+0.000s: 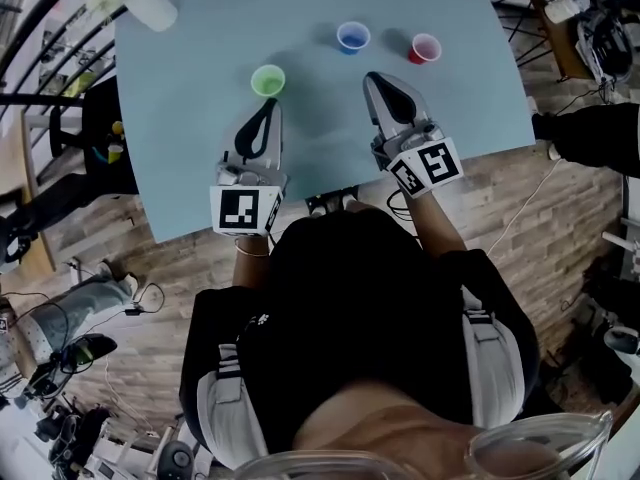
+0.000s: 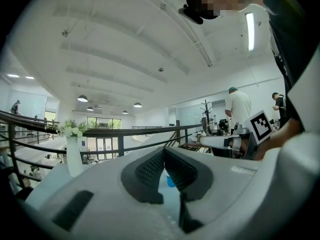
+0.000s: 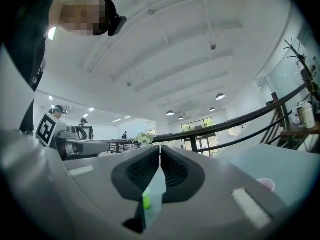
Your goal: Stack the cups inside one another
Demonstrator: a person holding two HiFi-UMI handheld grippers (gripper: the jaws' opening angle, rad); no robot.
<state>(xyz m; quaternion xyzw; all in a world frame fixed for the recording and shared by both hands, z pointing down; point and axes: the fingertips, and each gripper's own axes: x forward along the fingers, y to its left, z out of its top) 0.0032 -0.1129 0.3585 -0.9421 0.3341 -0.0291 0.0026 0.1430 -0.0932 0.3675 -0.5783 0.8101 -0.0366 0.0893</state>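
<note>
**Both grippers shut & empty, three cups apart on table**

Light-blue table [image 1: 200,138] fills the top of the head view, wood floor round it. Person in a black top [image 1: 350,298] stands at the near edge, a gripper in each hand, both over the table & pointing away from the body.

L gripper [image 1: 270,106]: jaws closed tip to tip, nothing btw them. Its tips are just short of the green cup [image 1: 267,80], not touching.

R gripper [image 1: 372,78]: jaws also closed, nothing held. Sits btw the green cup & red cup [image 1: 424,48], w/ the blue cup [image 1: 352,37] beyond its tips.

White vase [image 1: 150,8] w/ flowers stands at the far-left corner.

Cups all upright, mouths up, each on its own, none nested. Green is nearest the person on the left, blue is farthest at centre, and red is near blue on the right.
</note>
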